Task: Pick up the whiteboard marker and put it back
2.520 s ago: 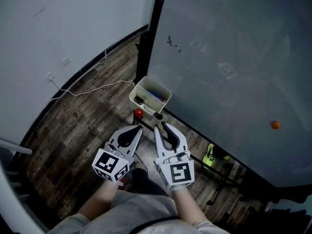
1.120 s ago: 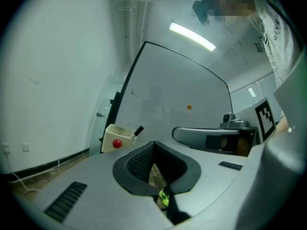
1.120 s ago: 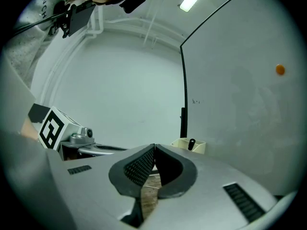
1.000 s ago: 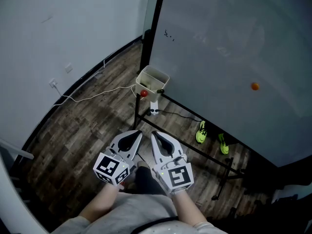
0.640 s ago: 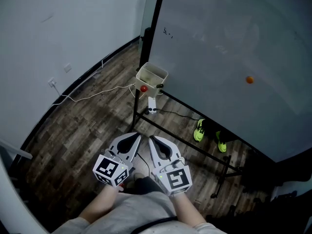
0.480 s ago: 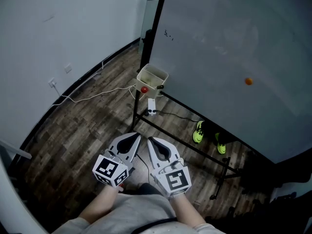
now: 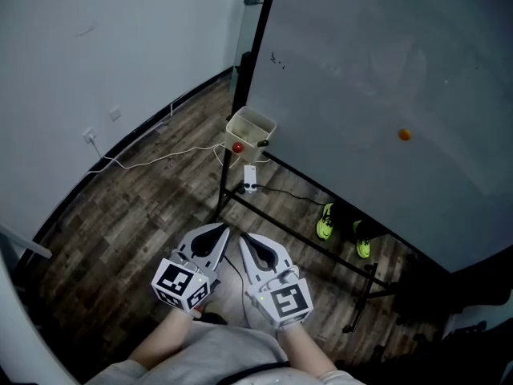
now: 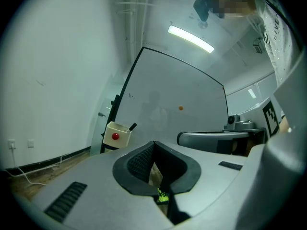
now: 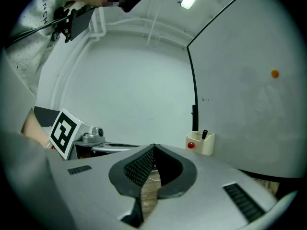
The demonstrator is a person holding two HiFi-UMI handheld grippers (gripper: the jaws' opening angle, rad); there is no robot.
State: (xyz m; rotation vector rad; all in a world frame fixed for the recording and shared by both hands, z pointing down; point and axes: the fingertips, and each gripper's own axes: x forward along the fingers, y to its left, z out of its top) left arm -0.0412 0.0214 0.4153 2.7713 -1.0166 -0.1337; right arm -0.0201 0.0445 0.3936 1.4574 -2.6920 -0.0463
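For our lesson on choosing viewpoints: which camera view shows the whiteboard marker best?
The right gripper view: the marker stands dark and clear out of the cream box. The left gripper view shows the marker leaning from that box. The head view gives only a dark speck at the box's rim.

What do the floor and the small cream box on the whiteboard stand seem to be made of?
Floor: wood planks or wood-look laminate, dark and matt; grain streaks and plank seams show.
Box: probably plastic, cream and smooth; the walls are thin and even and the corners are rounded.
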